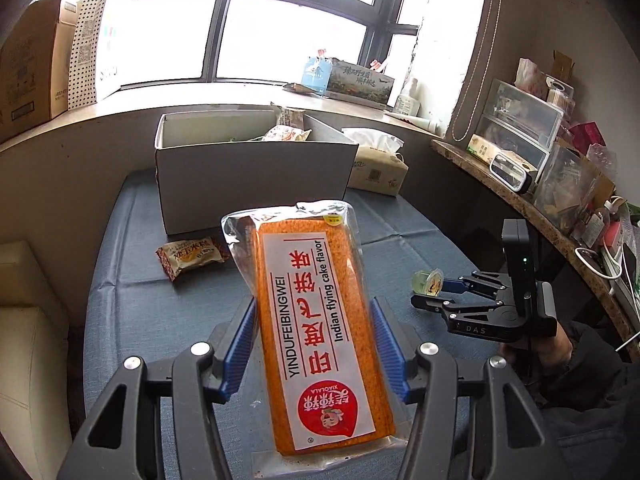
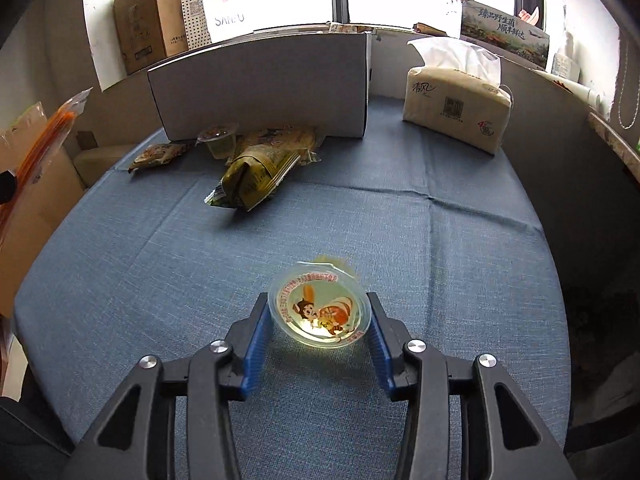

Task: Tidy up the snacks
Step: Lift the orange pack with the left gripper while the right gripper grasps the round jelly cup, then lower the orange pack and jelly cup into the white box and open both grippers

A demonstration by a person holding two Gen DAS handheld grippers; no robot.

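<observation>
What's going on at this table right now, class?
A person is sorting snacks with two handheld grippers. The left gripper holds a long orange cake pack above the blue table. The right gripper grips a jelly cup. The white box already contains some snacks.

Tissue pack (image 2: 456, 108) on blue tablecloth (image 2: 400, 240); cardboard boxes (image 2: 140, 20) on windowsill
</observation>
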